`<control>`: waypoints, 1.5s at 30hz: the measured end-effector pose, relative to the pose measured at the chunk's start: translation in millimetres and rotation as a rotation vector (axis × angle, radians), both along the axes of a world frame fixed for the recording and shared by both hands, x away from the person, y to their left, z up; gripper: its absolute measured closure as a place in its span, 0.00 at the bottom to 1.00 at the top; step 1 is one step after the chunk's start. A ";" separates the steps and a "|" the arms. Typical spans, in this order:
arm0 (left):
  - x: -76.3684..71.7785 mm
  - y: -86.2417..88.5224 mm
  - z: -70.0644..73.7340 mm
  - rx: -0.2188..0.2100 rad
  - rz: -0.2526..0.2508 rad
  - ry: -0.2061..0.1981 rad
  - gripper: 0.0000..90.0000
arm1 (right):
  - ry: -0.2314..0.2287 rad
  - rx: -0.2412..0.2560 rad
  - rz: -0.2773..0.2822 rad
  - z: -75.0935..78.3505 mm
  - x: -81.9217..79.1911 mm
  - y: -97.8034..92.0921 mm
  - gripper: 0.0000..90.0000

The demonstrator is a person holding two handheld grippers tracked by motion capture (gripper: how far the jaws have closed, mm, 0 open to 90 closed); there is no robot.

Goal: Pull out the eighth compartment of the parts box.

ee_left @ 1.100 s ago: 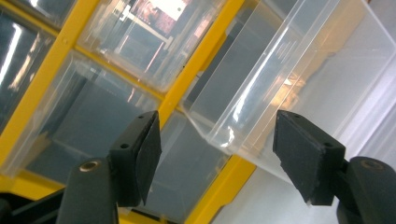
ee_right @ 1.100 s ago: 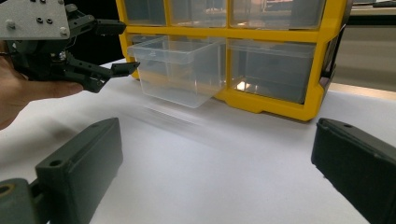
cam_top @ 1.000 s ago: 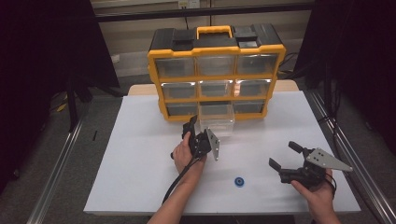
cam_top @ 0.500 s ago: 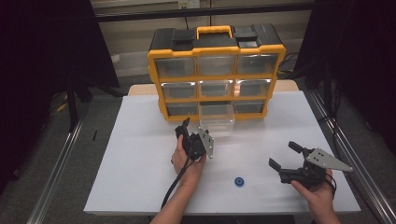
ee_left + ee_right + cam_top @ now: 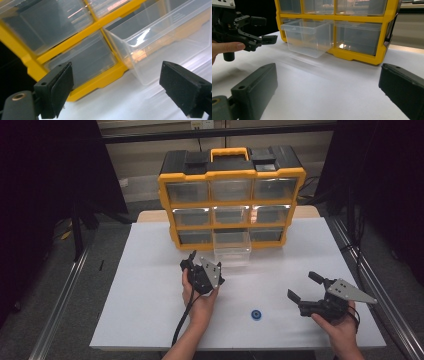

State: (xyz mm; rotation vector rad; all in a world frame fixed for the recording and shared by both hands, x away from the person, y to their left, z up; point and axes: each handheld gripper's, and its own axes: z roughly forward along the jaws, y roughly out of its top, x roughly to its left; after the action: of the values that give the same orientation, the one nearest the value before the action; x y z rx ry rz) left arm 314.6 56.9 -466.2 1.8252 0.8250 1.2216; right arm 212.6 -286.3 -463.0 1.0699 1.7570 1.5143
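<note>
A white table [image 5: 150, 285] was seen bearing a yellow drawer cabinet [image 5: 231, 195] at its far side. From the cabinet's bottom row, a clear drawer [image 5: 231, 249] was found pulled out, resting on the table. Just short of it the left gripper [image 5: 192, 262] was held, jaws spread and empty. The right gripper [image 5: 306, 286] was likewise held released near the right edge. Between them a small blue ring [image 5: 257, 314] was noted.

Clear plastic drawer [image 5: 231, 247] pulled partway out of bottom-middle slot of yellow organizer [image 5: 231, 195], upright, appears empty. Small blue ring [image 5: 257, 314] flat on table, well apart.
</note>
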 end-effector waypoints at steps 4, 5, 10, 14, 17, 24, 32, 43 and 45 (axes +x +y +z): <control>-1.6 3.9 0.9 -0.034 0.020 -0.003 0.12 | 0.000 -0.001 0.000 0.0 0.0 0.1 0.02; -1.8 4.1 0.7 -0.054 0.027 -0.005 0.12 | 0.001 0.000 0.001 0.0 0.0 0.1 0.02; -3.7 8.2 0.3 -0.113 0.047 0.011 0.10 | -0.001 -0.001 0.003 -0.1 0.1 0.3 0.02; -6.1 10.6 -0.6 -0.163 0.052 0.031 0.09 | -0.001 0.000 0.004 -0.1 0.1 0.4 0.02; -7.6 11.2 -1.7 -0.198 0.054 0.054 0.08 | 0.000 -0.001 0.005 -0.2 0.1 0.5 0.02; -10.2 15.2 -2.6 -0.294 0.005 0.111 0.08 | 0.001 -0.003 0.005 -0.3 0.3 0.3 0.02; -14.1 14.9 -4.5 -0.358 -0.061 0.154 0.07 | 0.003 -0.002 0.008 -0.5 0.5 1.6 0.02; -17.6 13.2 -3.7 -0.374 -0.153 0.188 0.06 | 0.004 -0.002 0.009 -0.2 0.3 1.1 0.02; -19.1 13.4 -2.8 -0.362 -0.158 0.198 0.06 | 0.003 -0.004 0.009 -0.4 0.4 1.0 0.02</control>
State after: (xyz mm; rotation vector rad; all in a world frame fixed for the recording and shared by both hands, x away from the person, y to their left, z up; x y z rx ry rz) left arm 295.5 70.4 -469.0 1.6909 0.9242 0.7442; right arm 213.1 -285.3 -463.4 1.0644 1.7687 1.5152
